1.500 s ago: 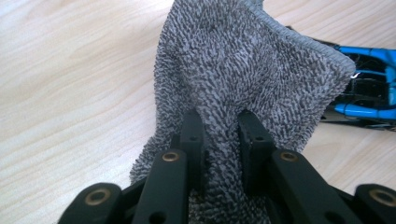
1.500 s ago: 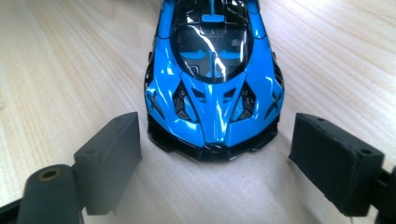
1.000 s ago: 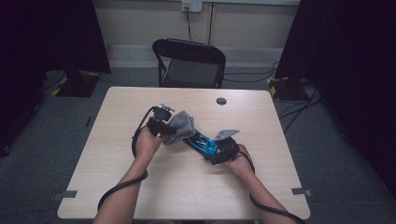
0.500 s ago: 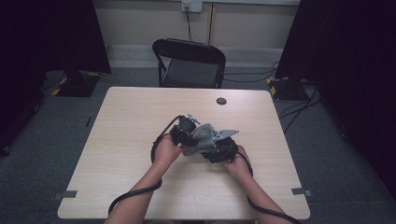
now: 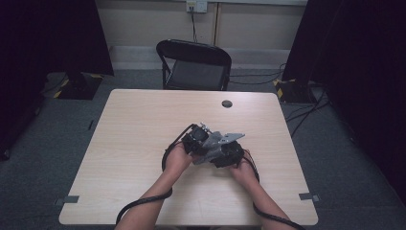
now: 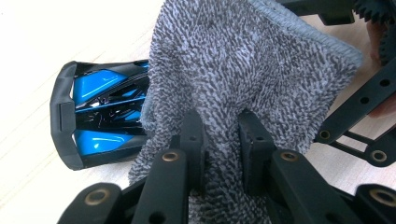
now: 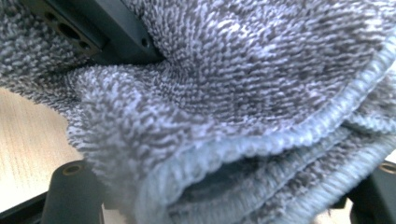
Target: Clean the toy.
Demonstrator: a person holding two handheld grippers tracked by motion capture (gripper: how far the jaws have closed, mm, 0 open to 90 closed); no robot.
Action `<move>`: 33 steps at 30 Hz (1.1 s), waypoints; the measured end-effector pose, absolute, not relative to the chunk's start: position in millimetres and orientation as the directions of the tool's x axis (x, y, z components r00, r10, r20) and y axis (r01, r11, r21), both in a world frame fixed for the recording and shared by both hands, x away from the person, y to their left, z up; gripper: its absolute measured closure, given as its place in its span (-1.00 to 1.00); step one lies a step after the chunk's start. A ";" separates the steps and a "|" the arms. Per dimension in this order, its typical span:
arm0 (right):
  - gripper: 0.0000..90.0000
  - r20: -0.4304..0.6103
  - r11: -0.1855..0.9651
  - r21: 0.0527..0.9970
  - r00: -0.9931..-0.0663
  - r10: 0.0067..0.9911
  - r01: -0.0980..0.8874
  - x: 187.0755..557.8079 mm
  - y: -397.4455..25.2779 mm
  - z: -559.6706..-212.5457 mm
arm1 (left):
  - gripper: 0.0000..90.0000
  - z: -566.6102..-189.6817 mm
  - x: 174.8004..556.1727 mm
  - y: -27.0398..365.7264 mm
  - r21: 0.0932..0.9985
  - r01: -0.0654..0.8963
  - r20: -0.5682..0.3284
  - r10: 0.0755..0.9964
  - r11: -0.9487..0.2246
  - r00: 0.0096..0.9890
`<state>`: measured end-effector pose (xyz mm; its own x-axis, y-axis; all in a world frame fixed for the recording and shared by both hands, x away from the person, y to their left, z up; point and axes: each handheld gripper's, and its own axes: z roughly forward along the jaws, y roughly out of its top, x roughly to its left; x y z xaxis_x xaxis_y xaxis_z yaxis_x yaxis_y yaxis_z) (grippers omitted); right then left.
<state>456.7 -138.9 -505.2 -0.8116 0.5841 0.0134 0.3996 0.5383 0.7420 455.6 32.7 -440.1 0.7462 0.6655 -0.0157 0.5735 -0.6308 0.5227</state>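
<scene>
1. Left gripper (image 6: 217,140): jaws pinched together on a fold of the grey, speckled terry cloth (image 6: 243,79), gathered between the two black fingers (image 6: 192,140). Held by a bunched fold, most likely, so the loose remainder can drape and drag as a wiping pad.

2. Cloth spread over the near end of the glossy blue-and-black toy car (image 6: 100,116), touching it; only the car's far end pokes out to the left in the left gripper view. Draped that way, apparently, to rub the shiny body rather than merely cover it.

3. Right gripper (image 5: 229,152): close beside the left gripper on the pale wooden table (image 5: 143,143), just to the person's side of the table's middle. Probably there to steady the car against the wiping stroke (a light toy would otherwise skid). Jaw state impossible to tell: the right gripper view is crowded by cloth folds (image 7: 243,116) pressed near the lens.

4. Both grippers kept low, over the same spot, so that one can brace while the other rubs.

5. Farther off, at the table's far side: a small dark round disc (image 5: 227,103) and a black folding chair (image 5: 194,64), well apart from the work.
</scene>
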 end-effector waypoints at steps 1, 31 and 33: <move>-0.44 0.013 0.538 0.742 -0.812 0.584 0.399 456.7 -138.9 -505.2 | 0.67 -440.7 455.5 33.0 0.526 0.575 -0.018 0.667 -0.627 0.745; -0.43 0.019 0.530 0.742 -0.804 0.595 0.410 455.8 -138.4 -505.3 | 0.67 -434.5 466.2 47.8 0.508 0.595 0.027 0.702 -0.623 0.712; -0.43 0.019 0.530 0.742 -0.803 0.596 0.411 455.7 -138.3 -505.3 | 0.67 -434.5 466.6 47.6 0.508 0.600 0.024 0.706 -0.618 0.707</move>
<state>455.7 -138.3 -505.3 -0.8031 0.5956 0.0192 0.4106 0.5298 0.7421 466.6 47.6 -434.5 0.7074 0.7065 0.0240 0.5999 -0.6179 0.5082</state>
